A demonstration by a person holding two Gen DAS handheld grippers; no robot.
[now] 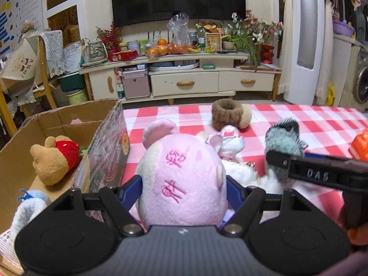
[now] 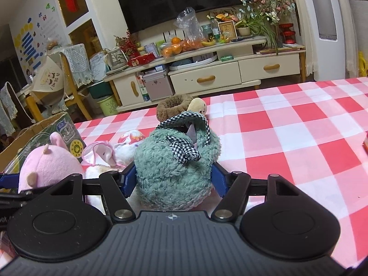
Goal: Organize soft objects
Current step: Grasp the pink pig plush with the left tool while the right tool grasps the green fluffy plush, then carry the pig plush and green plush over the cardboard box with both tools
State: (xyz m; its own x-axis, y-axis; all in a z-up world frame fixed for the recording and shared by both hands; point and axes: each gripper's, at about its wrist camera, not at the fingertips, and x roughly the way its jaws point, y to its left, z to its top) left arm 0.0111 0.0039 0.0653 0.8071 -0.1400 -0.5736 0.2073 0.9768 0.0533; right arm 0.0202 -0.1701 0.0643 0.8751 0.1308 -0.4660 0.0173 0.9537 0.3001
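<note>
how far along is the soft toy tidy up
Done: a brown bear and a pale blue plush lie in the cardboard box. In hand: the left gripper clamps the pink plush; the right gripper clamps the green fuzzy toy. Left on the table: the brown plush and a white and pink one.

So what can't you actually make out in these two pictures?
- Left wrist view: the pink plush shows only its back and hides the left gripper fingertips.
- Left wrist view: the cardboard box interior, partly cut off by the edge.
- Right wrist view: the green fuzzy toy covers the right gripper fingertips.
</note>
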